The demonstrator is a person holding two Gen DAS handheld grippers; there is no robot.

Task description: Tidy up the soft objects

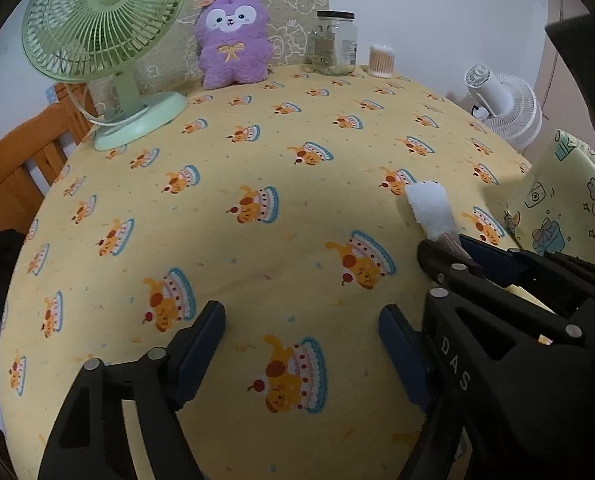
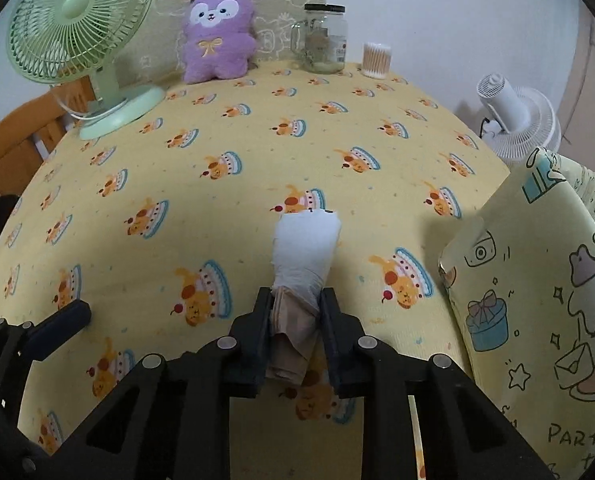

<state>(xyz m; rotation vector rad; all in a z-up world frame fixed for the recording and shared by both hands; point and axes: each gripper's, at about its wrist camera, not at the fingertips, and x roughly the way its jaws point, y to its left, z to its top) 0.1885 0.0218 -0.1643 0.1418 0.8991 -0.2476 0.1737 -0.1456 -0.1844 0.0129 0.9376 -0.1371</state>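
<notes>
Right claw clamps one white-and-tan soft roll; left claw gapes wide; two fans, one plush.

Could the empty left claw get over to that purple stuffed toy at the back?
Probably yes. The left gripper has open jaws holding nothing, and only bare tablecloth lies between it and the purple plush; the green fan stands off to one side.

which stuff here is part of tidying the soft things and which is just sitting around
Belongs to the job:
- rolled cloth bundle, clamped in the right hand-held gripper
- purple plush toy
- patterned gift bag
- left hand-held gripper, open and empty

Just lying about:
- green fan
- glass jar
- cotton swab tub
- white fan
</notes>
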